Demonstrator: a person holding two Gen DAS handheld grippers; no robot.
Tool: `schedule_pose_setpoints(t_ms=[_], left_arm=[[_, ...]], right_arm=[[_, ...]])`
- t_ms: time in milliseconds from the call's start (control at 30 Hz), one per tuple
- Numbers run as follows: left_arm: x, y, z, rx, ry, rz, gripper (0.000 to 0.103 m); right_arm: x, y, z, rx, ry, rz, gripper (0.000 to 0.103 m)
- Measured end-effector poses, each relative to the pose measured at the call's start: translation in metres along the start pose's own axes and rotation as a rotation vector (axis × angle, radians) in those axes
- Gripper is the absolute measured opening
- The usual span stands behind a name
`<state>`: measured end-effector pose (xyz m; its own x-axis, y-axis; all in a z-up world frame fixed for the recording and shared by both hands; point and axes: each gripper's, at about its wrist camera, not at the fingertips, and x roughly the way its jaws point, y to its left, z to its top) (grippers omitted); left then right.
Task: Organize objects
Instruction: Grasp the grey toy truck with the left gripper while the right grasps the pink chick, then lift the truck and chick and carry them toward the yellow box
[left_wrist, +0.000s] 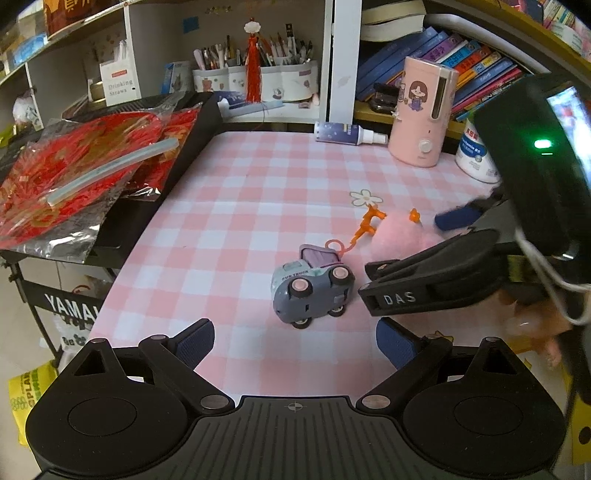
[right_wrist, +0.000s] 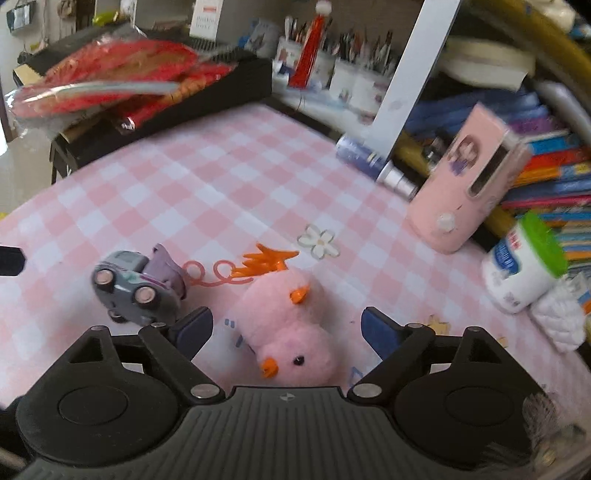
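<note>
A grey-blue toy truck (left_wrist: 311, 291) lies tipped on its side on the pink checked tablecloth (left_wrist: 240, 192); it also shows in the right wrist view (right_wrist: 136, 286). A pink plush chick (right_wrist: 286, 332) with orange feet and an orange cord lies beside it. My left gripper (left_wrist: 294, 341) is open and empty, just short of the truck. My right gripper (right_wrist: 286, 328) is open with its fingers either side of the chick, not closed on it. In the left wrist view the right gripper's body (left_wrist: 443, 273) covers most of the chick (left_wrist: 402, 236).
A pink humidifier (left_wrist: 421, 110), a spray bottle (left_wrist: 347, 133) and a white jar (left_wrist: 476, 155) stand at the table's far right. Red foil packets (left_wrist: 81, 173) lie on a black keyboard at the left. Pen pots and books fill the shelves behind.
</note>
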<state>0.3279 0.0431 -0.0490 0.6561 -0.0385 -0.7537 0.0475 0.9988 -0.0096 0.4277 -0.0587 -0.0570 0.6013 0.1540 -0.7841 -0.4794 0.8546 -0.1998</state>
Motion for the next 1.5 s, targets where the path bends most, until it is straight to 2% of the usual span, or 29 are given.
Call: schedule_pose_setpoints(t_ms=[33, 67, 100, 167, 267, 433, 467, 500, 567, 767, 1000, 1500], left_arm=[[0.002, -0.001, 0.001, -0.002, -0.002, 0.0, 0.096], [0.004, -0.001, 0.003, -0.003, -0.006, -0.001, 0.096], [0.006, -0.002, 0.005, -0.002, -0.01, -0.001, 0.096], [0.011, -0.005, 0.008, -0.001, -0.017, 0.008, 0.096], [0.021, -0.005, 0.013, -0.025, -0.019, 0.018, 0.096], [0.037, -0.006, 0.017, -0.074, -0.017, 0.021, 0.094], [0.039, -0.007, 0.017, -0.072, -0.023, 0.023, 0.09], [0.042, -0.009, 0.017, -0.064, -0.02, 0.027, 0.078], [0.047, -0.009, 0.017, -0.054, 0.003, 0.007, 0.063], [0.032, -0.004, 0.011, -0.062, -0.011, -0.017, 0.062], [-0.015, 0.012, 0.002, -0.076, -0.063, -0.061, 0.062], [-0.107, 0.042, -0.051, -0.125, -0.111, -0.116, 0.062]], right_arm=[[0.005, -0.003, 0.0, 0.02, 0.021, 0.011, 0.073], [0.008, -0.007, 0.0, 0.05, 0.026, 0.04, 0.055], [0.007, -0.012, 0.0, 0.09, 0.023, 0.064, 0.05], [0.0, -0.018, -0.001, 0.142, 0.007, 0.058, 0.049], [-0.017, -0.026, -0.004, 0.194, -0.051, 0.012, 0.049], [-0.038, -0.035, -0.01, 0.307, -0.08, -0.007, 0.049], [-0.041, -0.037, -0.012, 0.325, -0.079, -0.002, 0.049], [-0.044, -0.038, -0.013, 0.343, -0.076, 0.002, 0.049], [-0.05, -0.039, -0.017, 0.373, -0.074, 0.005, 0.049], [-0.068, -0.034, -0.028, 0.401, -0.081, 0.002, 0.049], [-0.092, -0.027, -0.041, 0.436, -0.081, 0.008, 0.049], [-0.144, 0.027, -0.092, 0.434, -0.061, 0.022, 0.049]])
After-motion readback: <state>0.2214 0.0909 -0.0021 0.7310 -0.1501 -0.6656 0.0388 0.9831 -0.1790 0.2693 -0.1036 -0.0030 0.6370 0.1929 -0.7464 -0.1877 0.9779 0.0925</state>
